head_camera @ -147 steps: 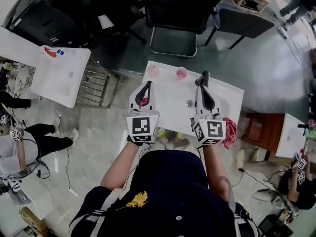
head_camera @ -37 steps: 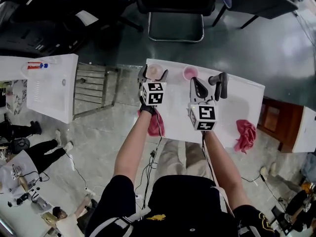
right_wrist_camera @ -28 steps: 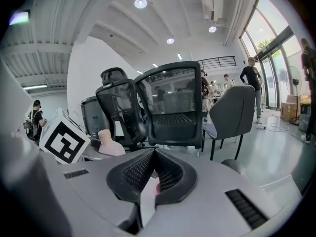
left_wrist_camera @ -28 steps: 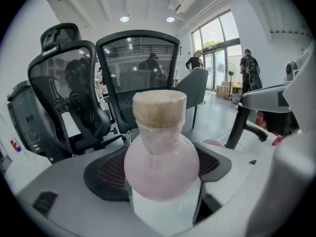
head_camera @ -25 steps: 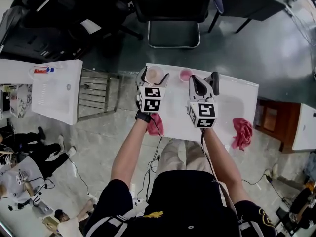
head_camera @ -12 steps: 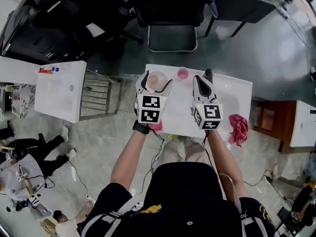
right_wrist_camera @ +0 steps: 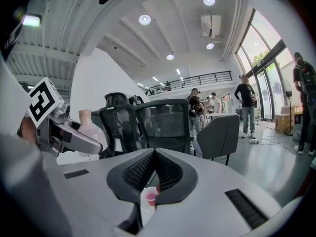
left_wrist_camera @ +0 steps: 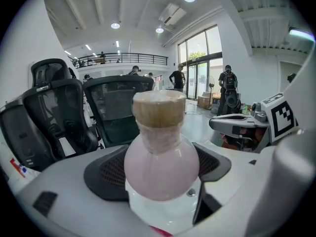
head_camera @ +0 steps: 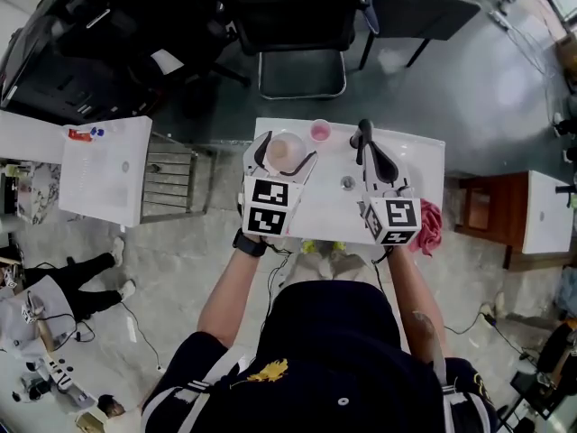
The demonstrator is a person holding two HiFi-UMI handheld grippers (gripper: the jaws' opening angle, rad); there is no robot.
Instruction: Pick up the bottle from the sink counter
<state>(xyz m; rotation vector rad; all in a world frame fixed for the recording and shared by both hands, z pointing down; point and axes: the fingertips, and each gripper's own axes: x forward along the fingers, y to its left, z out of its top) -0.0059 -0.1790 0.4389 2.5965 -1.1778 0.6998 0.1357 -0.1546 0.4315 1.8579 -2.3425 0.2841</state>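
Relative to the pink cup (head_camera: 320,131), the bottle (head_camera: 287,149) now sits nearer the lower edge of the head view and appears larger than it did 1.5 s ago, having moved with the left gripper (head_camera: 285,157). That gripper's two jaws are spread and press against opposite sides of the round pink body of the bottle (left_wrist_camera: 160,157), whose cork-coloured top stands upright. White sink counter (head_camera: 315,207) shows directly below it, but no view shows whether the base is clear of that surface. Left of centre in the right gripper view, the bottle (right_wrist_camera: 90,127) appears clamped in the left gripper (right_wrist_camera: 69,135).

In its own view the right gripper (right_wrist_camera: 154,157) has its jaws closed together on nothing, and the cup (right_wrist_camera: 149,197) shows beyond them. In the head view this gripper (head_camera: 375,159) lies right of centre over the counter, just beside the black faucet (head_camera: 363,134). A red cloth (head_camera: 429,226) hangs at the counter's right edge.
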